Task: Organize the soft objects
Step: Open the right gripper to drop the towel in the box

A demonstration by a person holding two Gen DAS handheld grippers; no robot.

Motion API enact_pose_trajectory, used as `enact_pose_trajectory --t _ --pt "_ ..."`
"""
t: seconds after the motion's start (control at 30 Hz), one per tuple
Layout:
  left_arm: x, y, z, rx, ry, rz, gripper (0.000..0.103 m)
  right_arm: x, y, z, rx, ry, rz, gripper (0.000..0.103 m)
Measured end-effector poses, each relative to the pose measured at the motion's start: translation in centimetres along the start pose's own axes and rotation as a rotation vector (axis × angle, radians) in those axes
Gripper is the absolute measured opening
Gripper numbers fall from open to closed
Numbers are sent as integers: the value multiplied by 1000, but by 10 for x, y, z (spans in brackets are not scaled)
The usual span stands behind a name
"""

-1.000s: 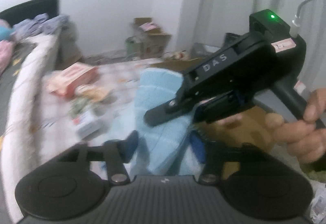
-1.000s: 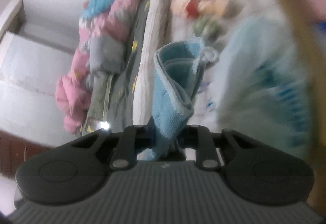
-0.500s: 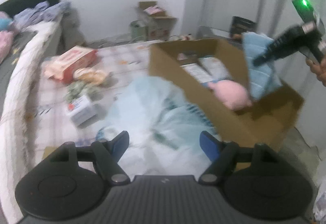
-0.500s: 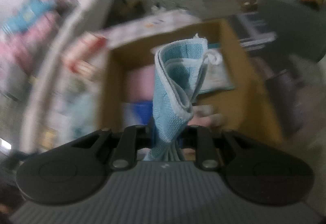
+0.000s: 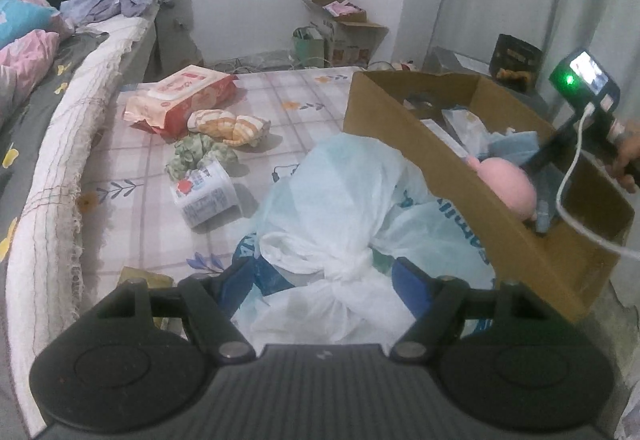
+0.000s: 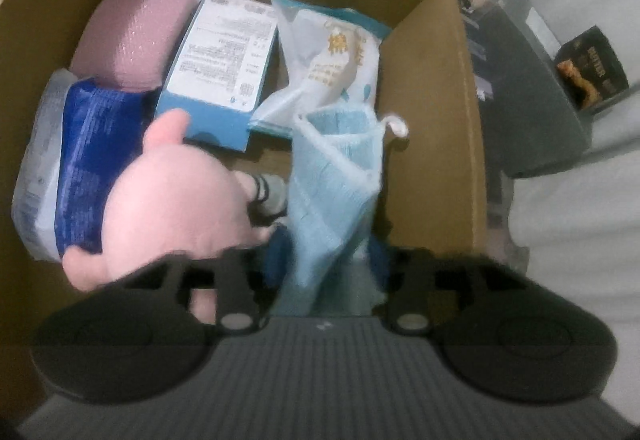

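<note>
Right gripper pointed down into the box; its jaws had just been opening and stood spread, the blue towel loose between them, beside the pink plush. Left gripper hung over the white bag on the bed, jaws spread, pinching nothing.

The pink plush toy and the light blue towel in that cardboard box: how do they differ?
The pink plush toy is rounded and stuffed; the light blue towel is flat cloth, folded. The toy lies free on the packets, while the towel stands upright between the right gripper's just-opening jaws. Both are soft and inside the cardboard box.
</note>
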State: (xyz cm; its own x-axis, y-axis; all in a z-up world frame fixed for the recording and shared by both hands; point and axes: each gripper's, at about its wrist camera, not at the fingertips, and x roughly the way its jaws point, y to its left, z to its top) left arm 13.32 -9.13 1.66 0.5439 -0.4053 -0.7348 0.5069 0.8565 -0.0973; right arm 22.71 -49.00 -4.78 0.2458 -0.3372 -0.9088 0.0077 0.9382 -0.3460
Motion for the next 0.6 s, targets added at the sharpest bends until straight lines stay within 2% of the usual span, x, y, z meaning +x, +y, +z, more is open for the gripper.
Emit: enact_pose_trajectory --t 0.03,0.07,0.2,0.37,0.5,0.6 --pt "1 0 -1 3 1 3 78 -5 -2 -1 10 -18 4 68" --pt "1 0 -1 5 2 3 78 -10 -5 -1 23 -36 11 70" --pt "-2 2 -3 -2 2 2 83 -40 -17 -9 107 -102 79 71" --pt "-9 5 -6 -12 13 33 86 -93 -19 -22 259 -221 290 75" --pt "-17 11 -8 -31 16 61 88 -126 3 -28 315 -302 489 77" --pt "-23 17 -11 -52 15 83 89 -143 29 -27 320 -324 622 77"
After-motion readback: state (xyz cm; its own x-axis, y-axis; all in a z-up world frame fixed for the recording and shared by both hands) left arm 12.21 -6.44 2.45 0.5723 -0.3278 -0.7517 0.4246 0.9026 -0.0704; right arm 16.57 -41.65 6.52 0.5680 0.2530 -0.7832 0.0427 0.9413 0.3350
